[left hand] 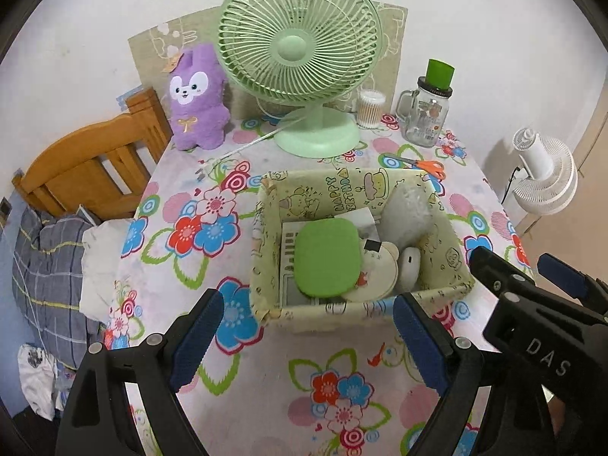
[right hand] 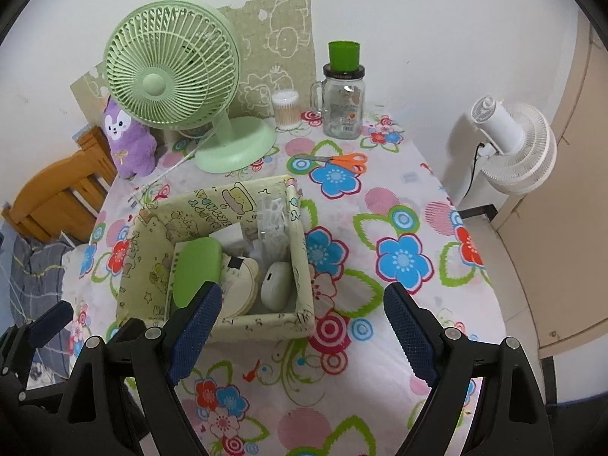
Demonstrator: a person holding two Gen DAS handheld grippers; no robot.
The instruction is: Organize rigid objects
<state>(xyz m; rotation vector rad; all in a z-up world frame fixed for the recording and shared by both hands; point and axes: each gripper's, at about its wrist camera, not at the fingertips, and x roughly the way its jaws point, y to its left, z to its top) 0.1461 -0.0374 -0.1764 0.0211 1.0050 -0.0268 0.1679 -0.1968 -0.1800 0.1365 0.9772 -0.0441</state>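
A pale yellow fabric basket (left hand: pixel 342 309) (right hand: pixel 300 254) stands mid-table. In it lie a green rounded case (left hand: pixel 326 256) (right hand: pixel 197 269), a round cream item (left hand: pixel 374 277), a white earbud-like case (left hand: pixel 409 266) (right hand: pixel 276 285), a clear tub of white bits (right hand: pixel 271 220) and papers. Orange-handled scissors (left hand: pixel 421 164) (right hand: pixel 338 160) lie behind the basket. My left gripper (left hand: pixel 307 338) is open and empty just in front of the basket. My right gripper (right hand: pixel 302 336) is open and empty at the basket's near right corner; it also shows in the left wrist view (left hand: pixel 532 269).
At the back of the floral-clothed table (left hand: pixel 273 399) stand a green desk fan (left hand: pixel 304 53), a purple plush rabbit (left hand: pixel 197 98), a cotton-swab tub (left hand: pixel 370 108) and a glass jar with a green cup (left hand: pixel 427 110). A wooden chair (left hand: pixel 87 167) stands left, a white fan (right hand: pixel 513 144) right.
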